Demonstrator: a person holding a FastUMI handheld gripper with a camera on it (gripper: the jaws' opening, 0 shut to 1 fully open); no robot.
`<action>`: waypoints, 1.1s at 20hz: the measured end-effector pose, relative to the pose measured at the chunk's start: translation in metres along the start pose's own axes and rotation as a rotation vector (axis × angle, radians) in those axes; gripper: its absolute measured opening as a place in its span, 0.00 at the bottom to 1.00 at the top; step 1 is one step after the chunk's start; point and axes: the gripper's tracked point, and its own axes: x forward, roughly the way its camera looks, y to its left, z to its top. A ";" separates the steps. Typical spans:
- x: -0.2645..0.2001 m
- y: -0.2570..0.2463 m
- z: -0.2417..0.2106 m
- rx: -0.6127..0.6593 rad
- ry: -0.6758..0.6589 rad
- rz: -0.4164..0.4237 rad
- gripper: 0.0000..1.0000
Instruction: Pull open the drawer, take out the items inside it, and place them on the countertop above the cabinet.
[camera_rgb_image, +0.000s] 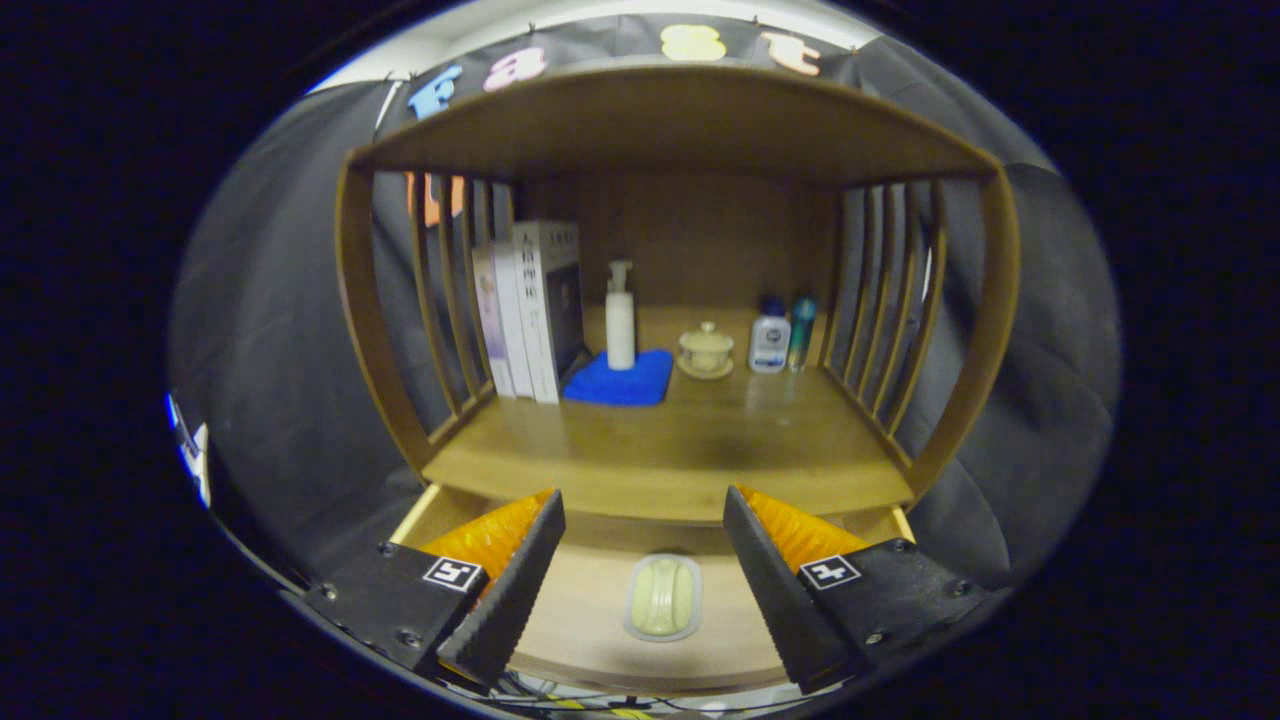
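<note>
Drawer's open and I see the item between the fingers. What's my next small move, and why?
Probably ease the hand-held gripper straight down onto the pale oval item. The fingers are spread open, not touching it, and it lies in the open drawer centred between them, below the countertop.

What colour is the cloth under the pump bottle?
Blue. The cloth shows best in the gripper view, beyond the open gripper.

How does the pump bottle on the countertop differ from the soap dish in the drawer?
The pump bottle stands upright, tall and white, on a blue cloth; the soap dish lies flat, low and pale, on the open drawer floor. The bottle is far beyond the open gripper; the dish lies between its fingers.
</note>
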 end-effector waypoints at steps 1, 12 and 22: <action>0.011 -0.001 -0.010 -0.006 0.066 -0.006 1.00; 0.068 -0.011 -0.126 0.046 0.546 -0.062 0.80; 0.079 -0.021 -0.142 0.090 0.667 -0.099 0.22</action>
